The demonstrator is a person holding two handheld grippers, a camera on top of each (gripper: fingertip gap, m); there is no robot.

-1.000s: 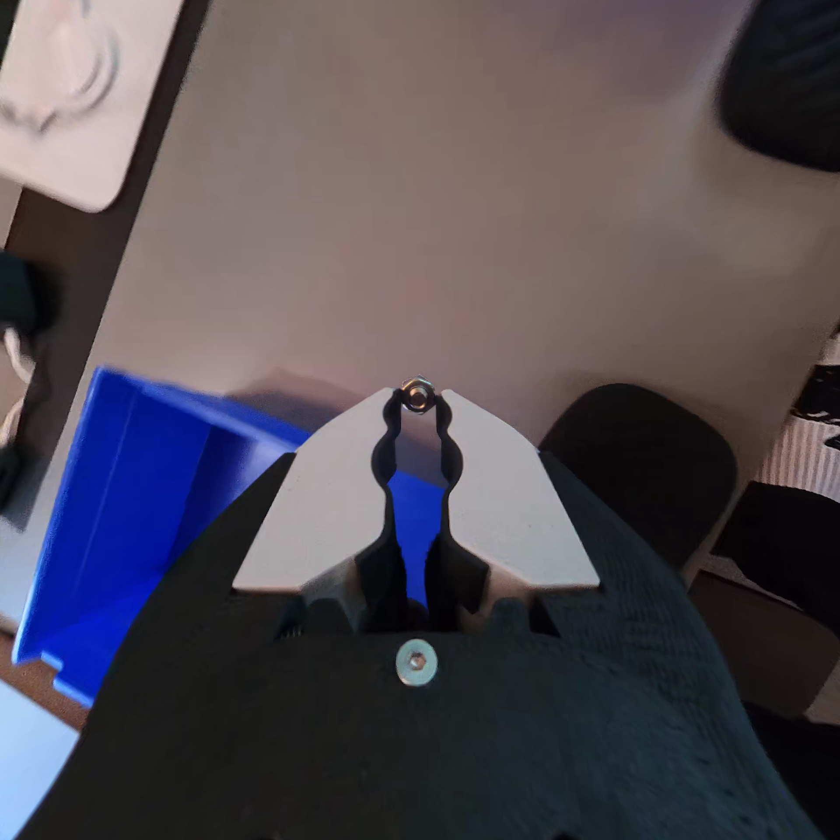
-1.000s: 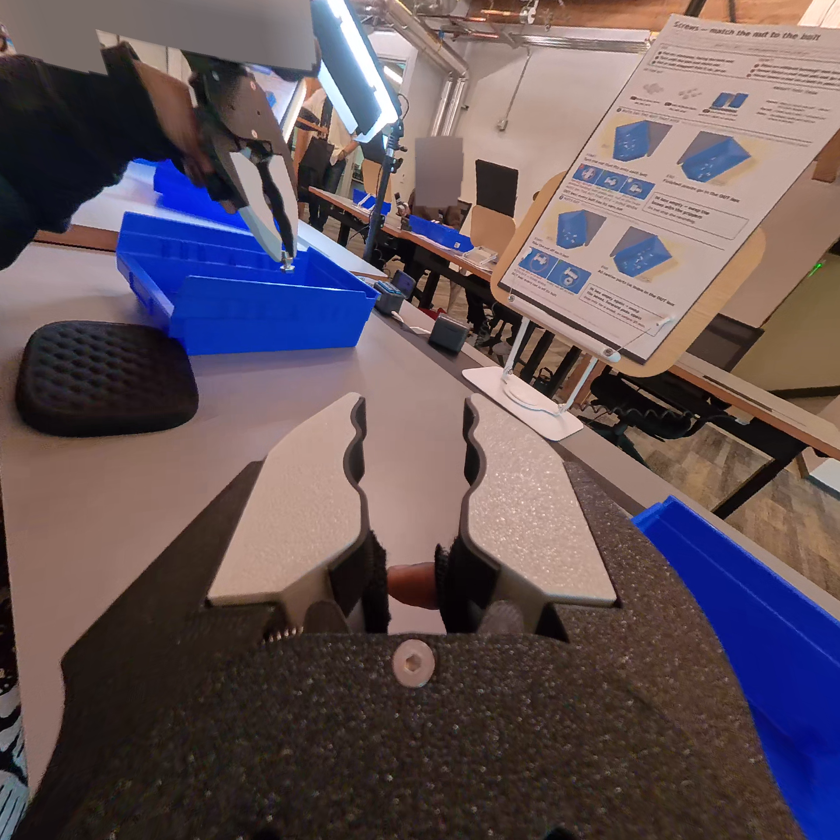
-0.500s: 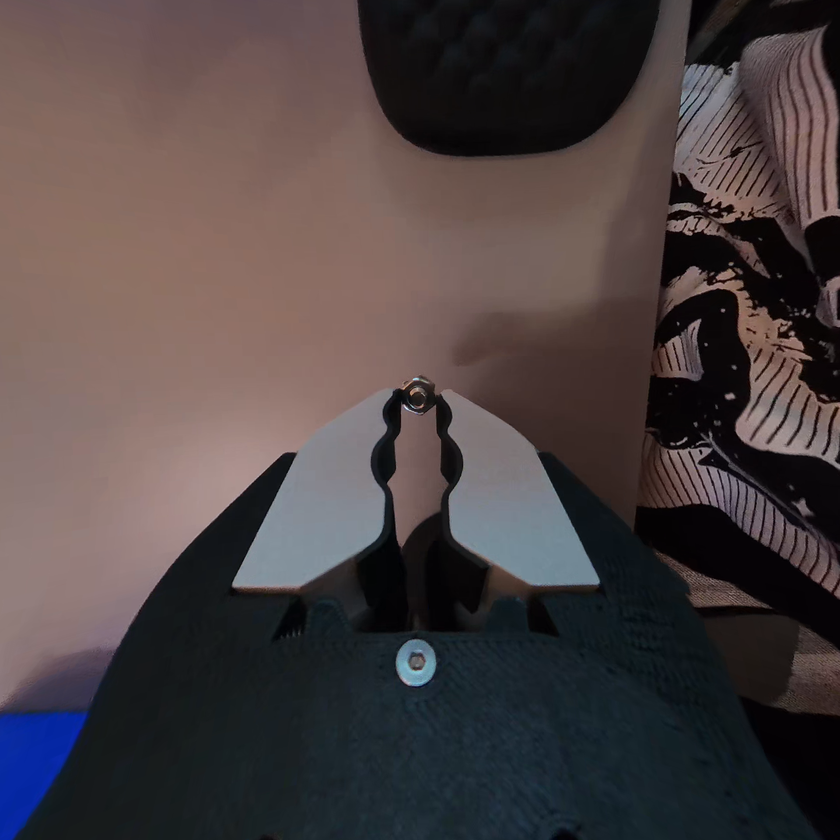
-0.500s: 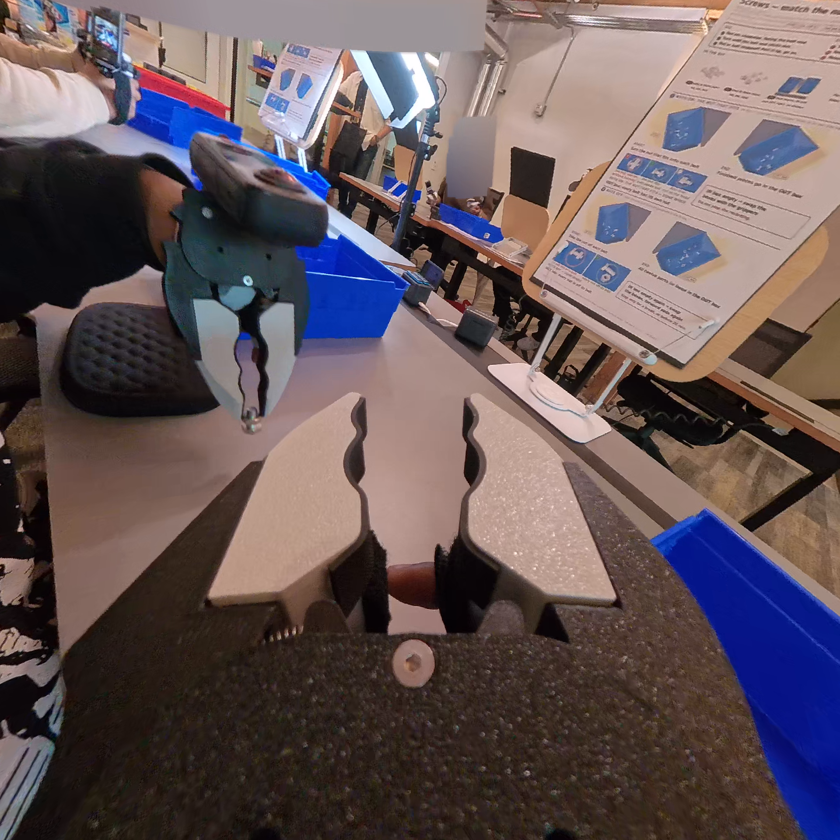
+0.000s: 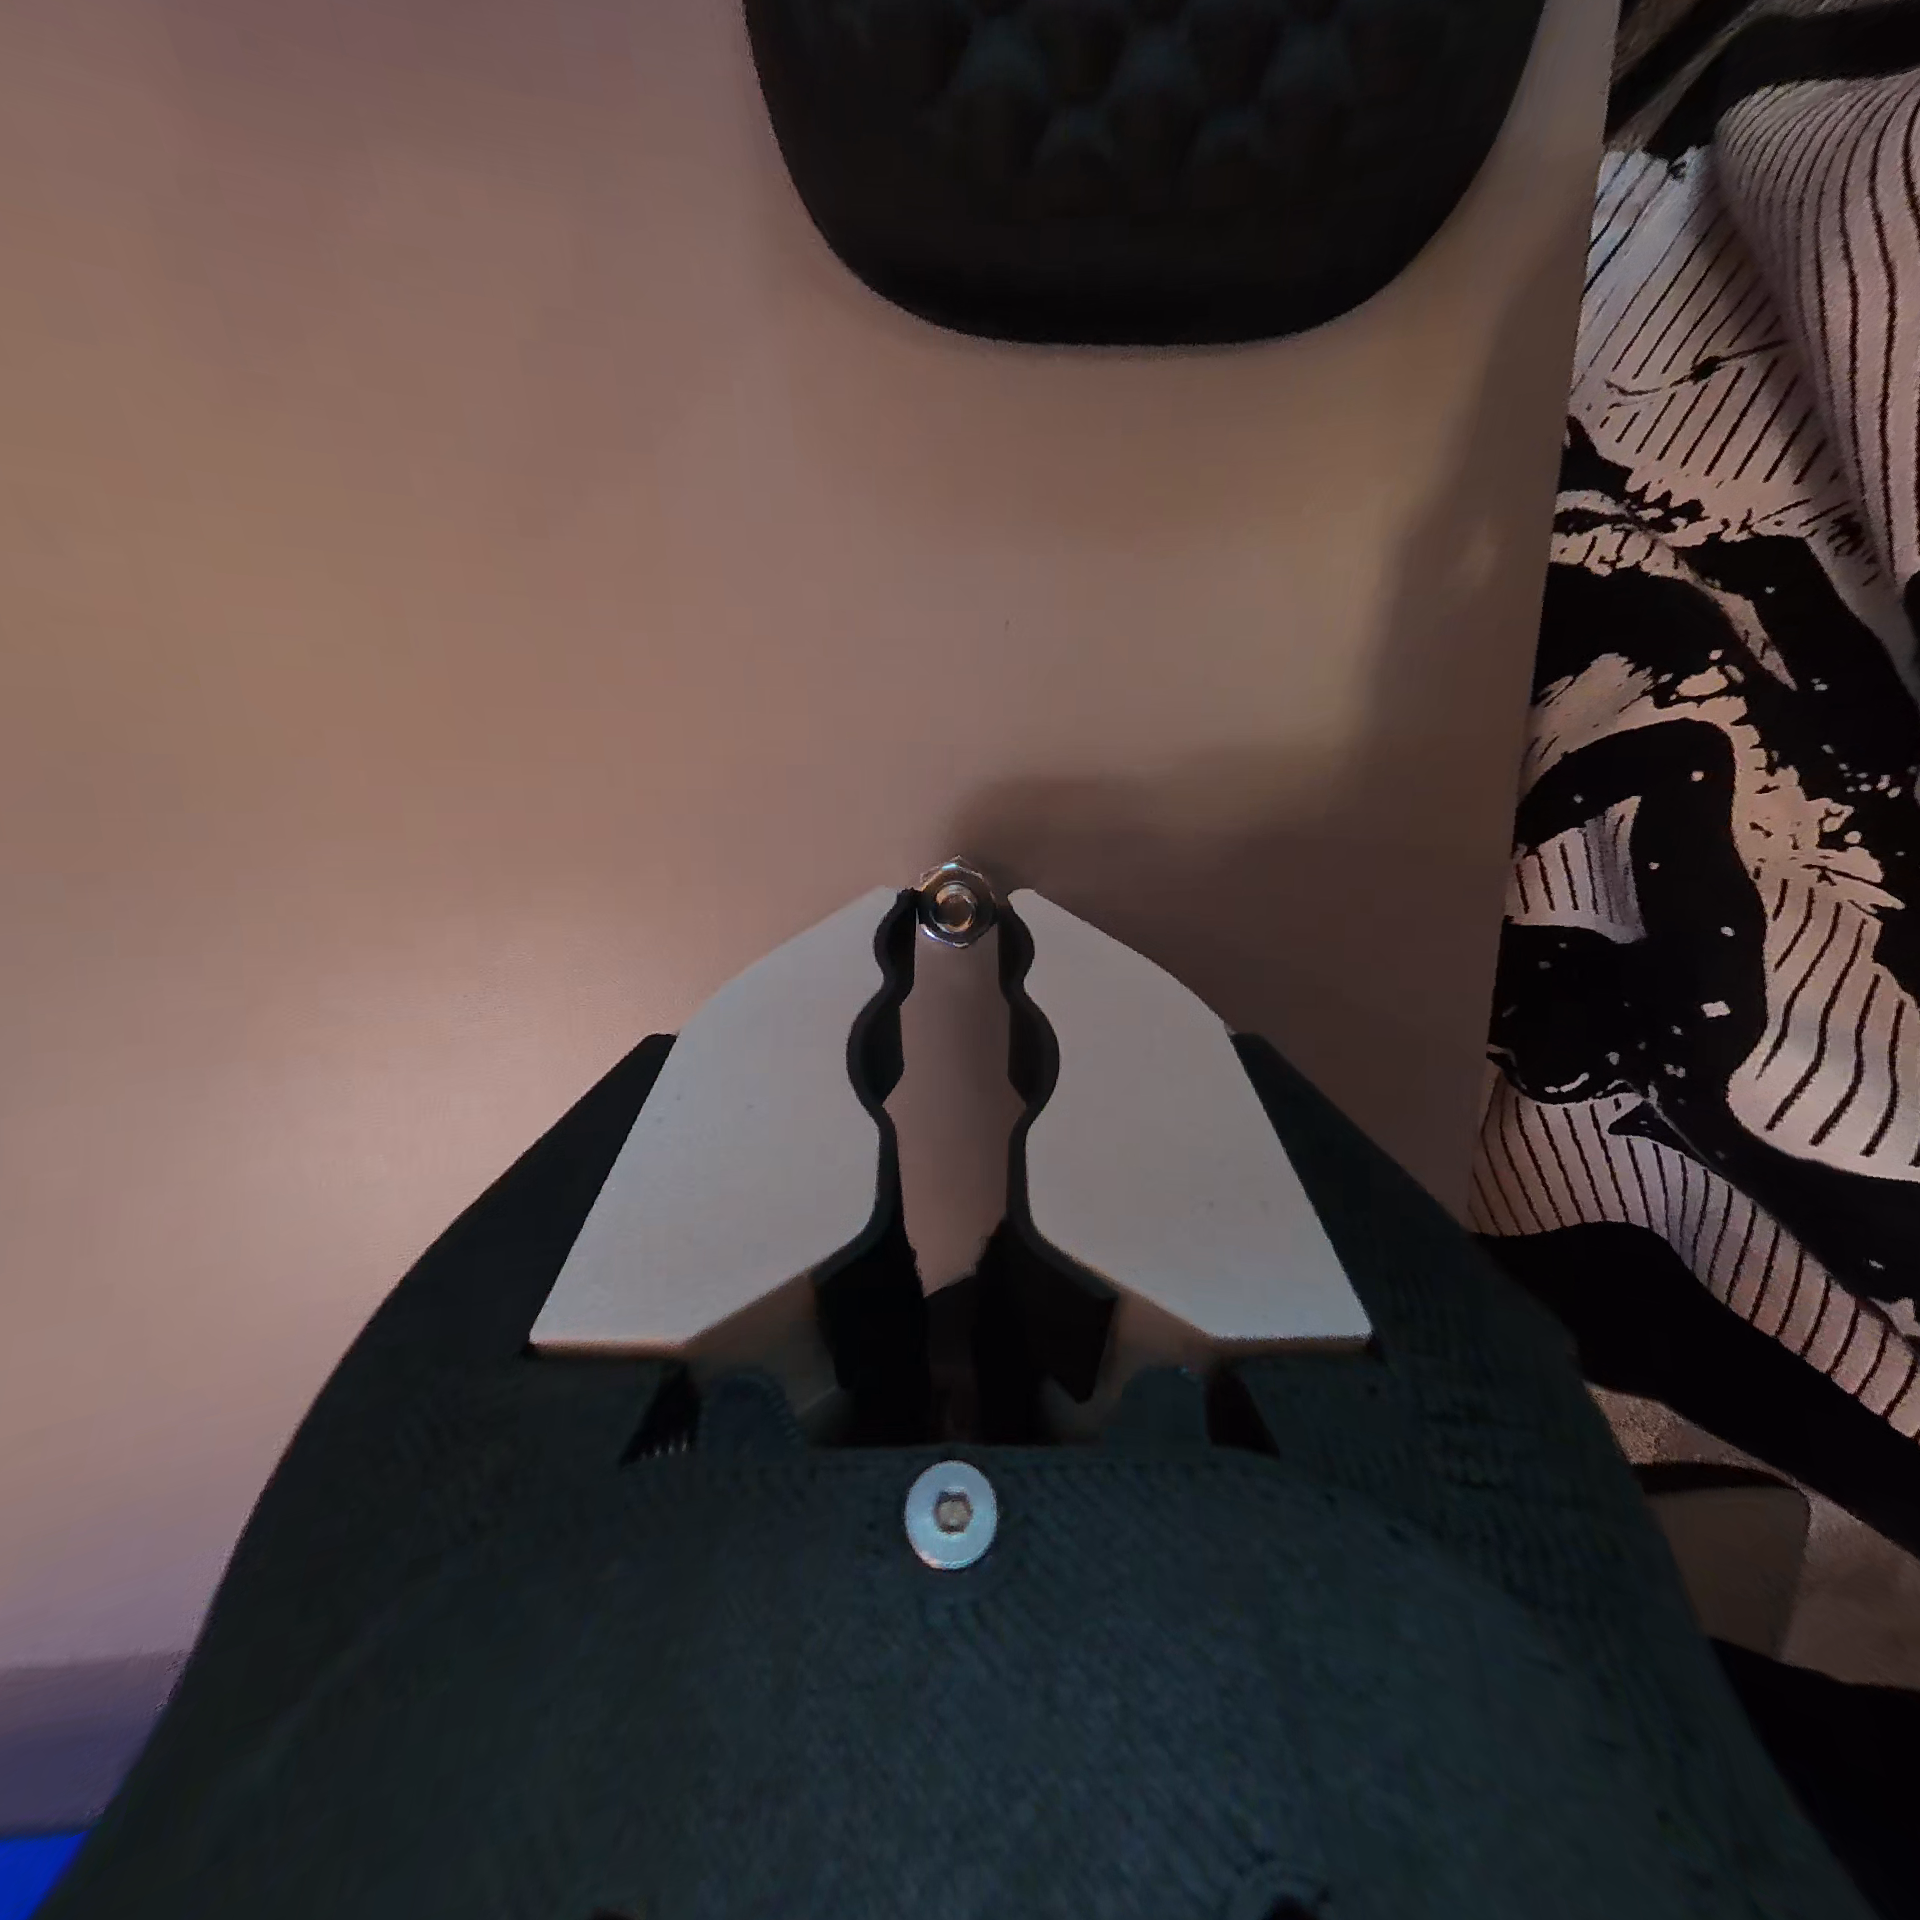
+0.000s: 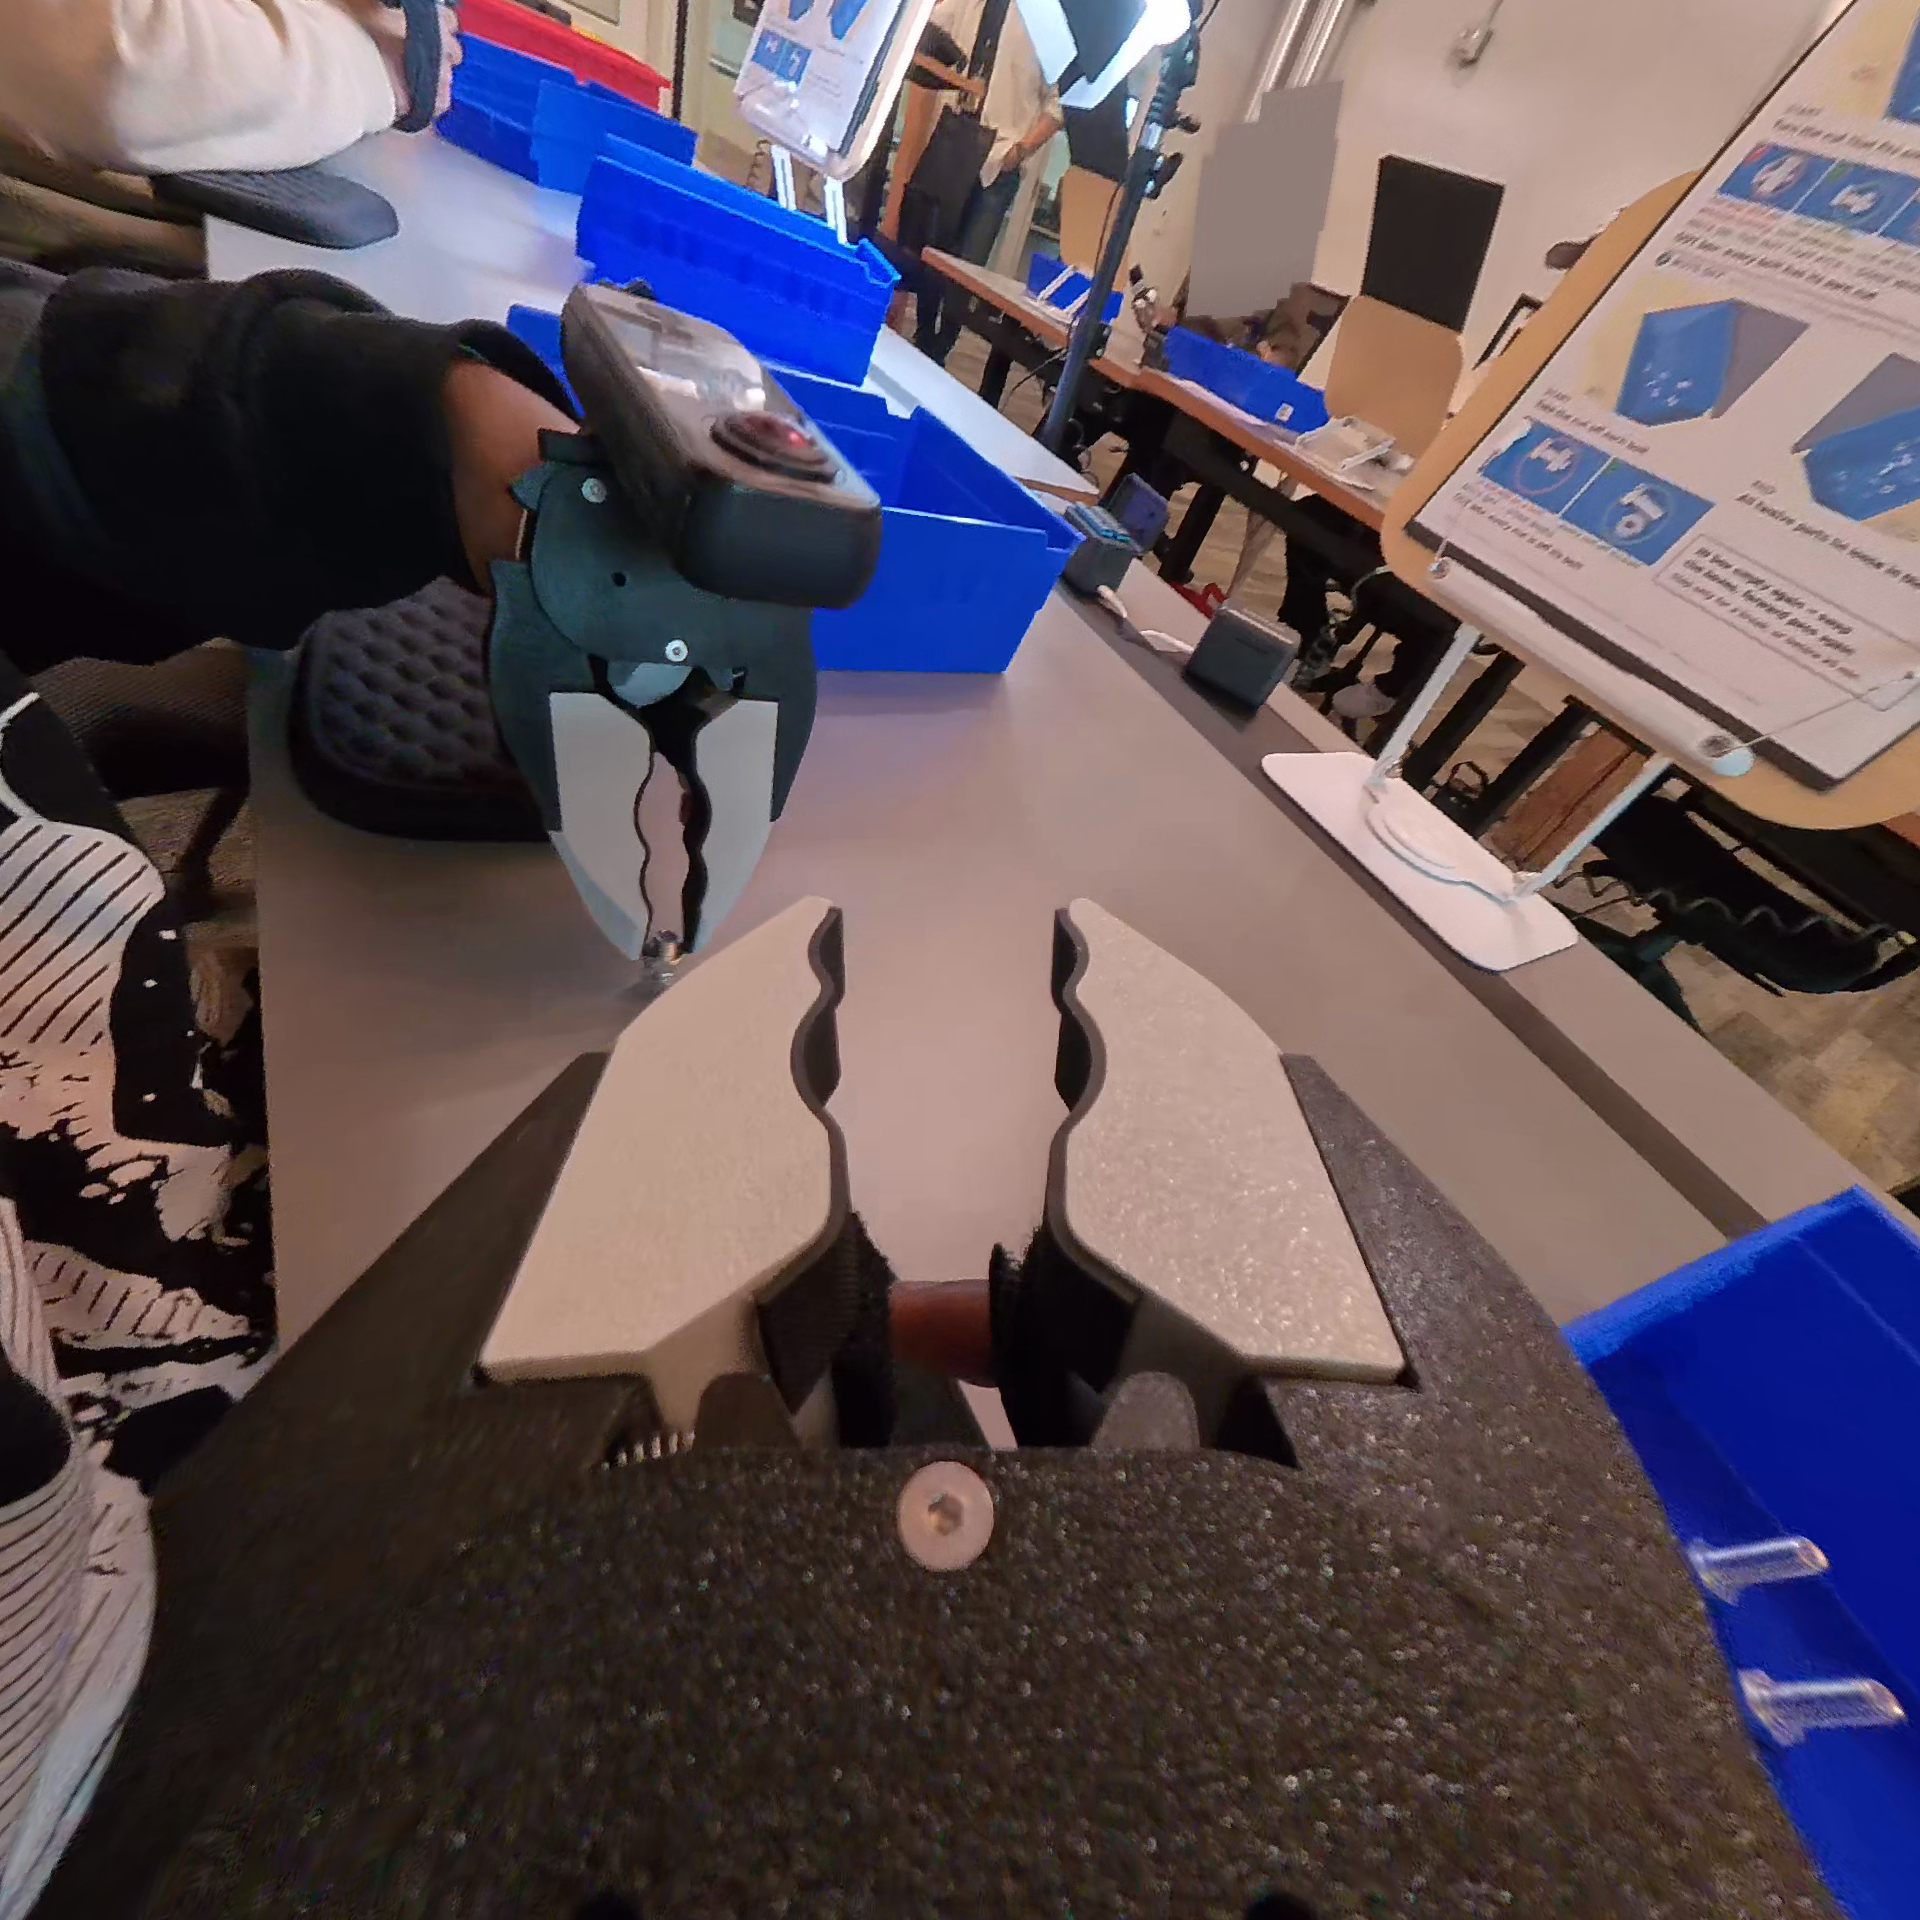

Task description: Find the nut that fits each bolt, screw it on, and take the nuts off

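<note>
My left gripper (image 5: 954,906) is shut on a small metal bolt with a hex nut on it (image 5: 954,914), held at the very fingertips just above the grey table (image 5: 520,520). The right wrist view shows that gripper (image 6: 665,940) pointing down, the bolt and nut (image 6: 661,961) at its tips close to the table top. My right gripper (image 6: 943,925) is open and empty, hovering above the table to the right of the left gripper. A blue bin (image 6: 1797,1455) at the lower right holds clear plastic bolts (image 6: 1756,1564).
A black padded rest (image 5: 1164,156) lies on the table ahead of the left gripper, also in the right wrist view (image 6: 405,717). Another blue bin (image 6: 914,551) stands farther back. An instruction board on a white stand (image 6: 1423,862) stands at the right. Patterned cloth (image 5: 1714,727) lies past the table edge.
My left gripper carried the bolt and nut from over the far blue bin towards the right gripper and lowered it near the table. Its grasp stayed shut. The right gripper stayed open.
</note>
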